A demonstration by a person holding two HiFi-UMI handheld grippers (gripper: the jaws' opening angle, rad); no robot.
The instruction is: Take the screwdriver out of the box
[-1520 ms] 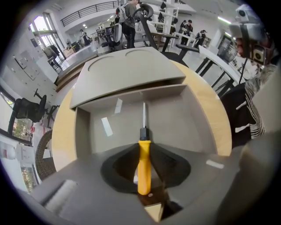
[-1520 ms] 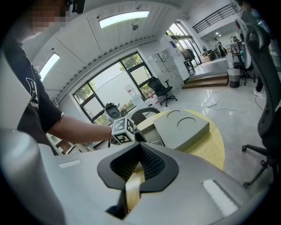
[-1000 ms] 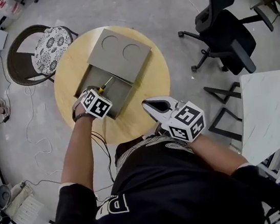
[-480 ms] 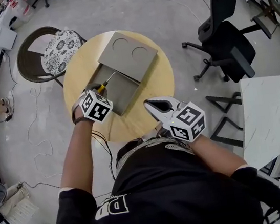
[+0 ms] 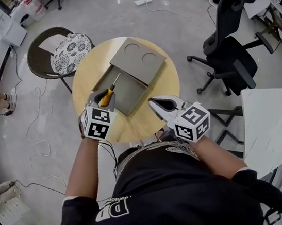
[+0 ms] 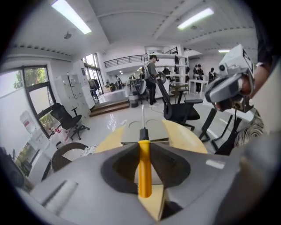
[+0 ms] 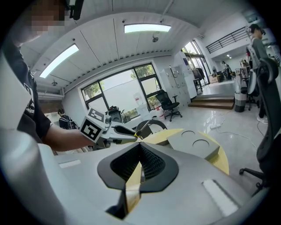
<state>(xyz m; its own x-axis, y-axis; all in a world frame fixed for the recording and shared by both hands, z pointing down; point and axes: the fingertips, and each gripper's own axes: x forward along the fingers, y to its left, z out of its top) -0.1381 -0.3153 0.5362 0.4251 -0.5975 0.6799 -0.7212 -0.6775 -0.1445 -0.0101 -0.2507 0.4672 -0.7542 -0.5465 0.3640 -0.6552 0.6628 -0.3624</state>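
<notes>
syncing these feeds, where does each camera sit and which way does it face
Head view: on the head, steeply down at the table; both arms, left tool and right tool show.
Left gripper view: along its jaws, shut on the screwdriver, towards the box.
Right gripper view: along its empty shut jaws, towards the left tool.
All share the table and box.

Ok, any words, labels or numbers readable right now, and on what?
Shirt: large white letters, partly cut off by folds, not readable for sure.
Cubes on the left claw and right claw: square marker patterns only, no words.
Box and screwdriver: no print visible.
Nothing else legible; background print is too small.
</notes>
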